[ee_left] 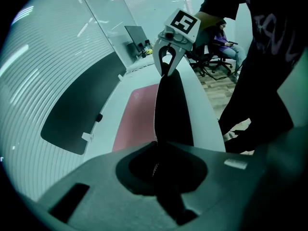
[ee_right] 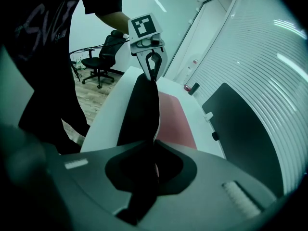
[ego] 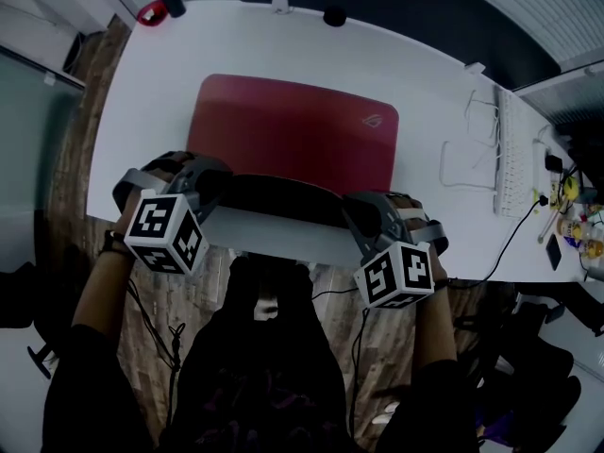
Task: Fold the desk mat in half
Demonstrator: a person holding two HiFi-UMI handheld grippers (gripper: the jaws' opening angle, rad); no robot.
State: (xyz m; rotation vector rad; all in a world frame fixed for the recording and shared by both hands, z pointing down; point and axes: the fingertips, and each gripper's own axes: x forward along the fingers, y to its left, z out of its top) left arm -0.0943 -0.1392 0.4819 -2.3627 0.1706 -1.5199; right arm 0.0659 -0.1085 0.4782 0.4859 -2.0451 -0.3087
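**A:** Where is the desk mat?

**B:** The desk mat [ego: 293, 135] lies on the white table [ego: 425, 83], left of the table's middle, with its red face up. Its far part rests flat. Its near edge is raised off the table and curled over, so the black underside [ego: 278, 196] shows as a dark band along the near side.

**A:** What holds that edge up?

**B:** The left gripper [ego: 215, 189] pinches the near left corner, its jaws nearly together with the thin sheet clamped between them. The right gripper [ego: 354, 206] grips the near right corner the same way. In each gripper view the lifted edge runs from that gripper's jaws straight across to the other gripper.

**A:** Any mark on the mat?

**B:** A pale logo [ego: 375, 121] sits near the far right corner of the red face.

**A:** And around it?

**B:** A white keyboard [ego: 510, 154] lies on the table to the right, well apart from the mat. An office chair [ee_right: 103, 52] stands on the wooden floor [ego: 189, 291] off the table.
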